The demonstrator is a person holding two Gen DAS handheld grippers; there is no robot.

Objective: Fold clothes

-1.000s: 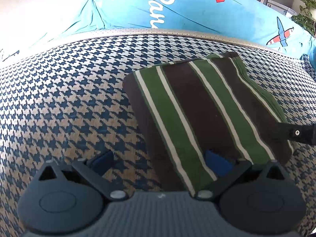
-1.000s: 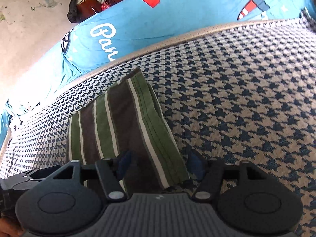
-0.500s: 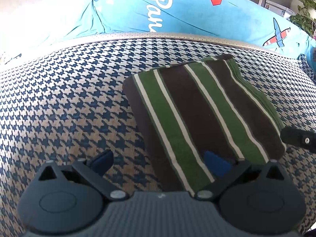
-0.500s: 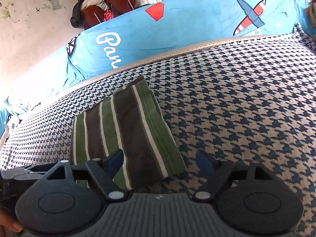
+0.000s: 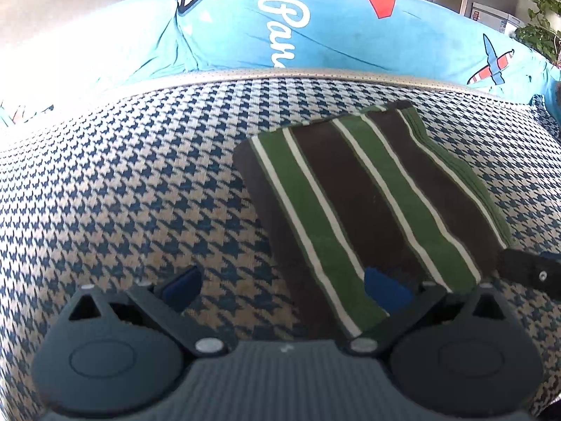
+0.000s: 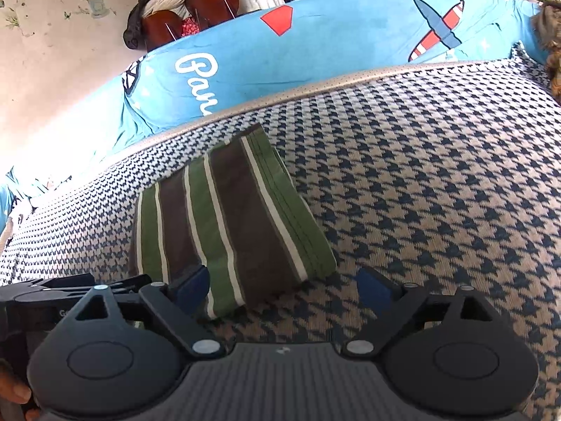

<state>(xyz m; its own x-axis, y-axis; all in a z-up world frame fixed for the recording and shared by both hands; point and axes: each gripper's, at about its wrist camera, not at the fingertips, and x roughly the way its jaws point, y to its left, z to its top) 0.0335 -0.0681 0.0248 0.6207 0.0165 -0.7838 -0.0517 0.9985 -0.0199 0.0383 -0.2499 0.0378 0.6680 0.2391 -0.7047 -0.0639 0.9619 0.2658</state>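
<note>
Right now the folded striped garment (image 5: 368, 196) lies flat on the houndstooth cover (image 5: 140, 193), green and brown bands with thin cream lines running its length, and neither tool has hold of it.

Seen from the left wrist, the left gripper (image 5: 280, 282) stands wide apart. Its left fingertip (image 5: 182, 282) sits over bare houndstooth weave, well clear of the cloth, while the other blue pad appears over the garment's near corner; whether that pad rests on the fabric or floats just above it I cannot tell. Nothing is pinched between the two. At the right edge of that view a black part of the other tool shows just beside the garment's near right corner.

From the right wrist, the right gripper (image 6: 285, 287) has its jaws opening, already far apart. The garment's near edge lies between them, nearer the left pad, which overlaps the striped edge; the right fingertip (image 6: 373, 287) is over the bare cover, apart from the cloth. The pads do not press the fabric together.

Behind the garment runs a pale piped seam and then a bright blue cushion (image 6: 315, 45) printed with white script, a red shape and a striped aeroplane.
</note>
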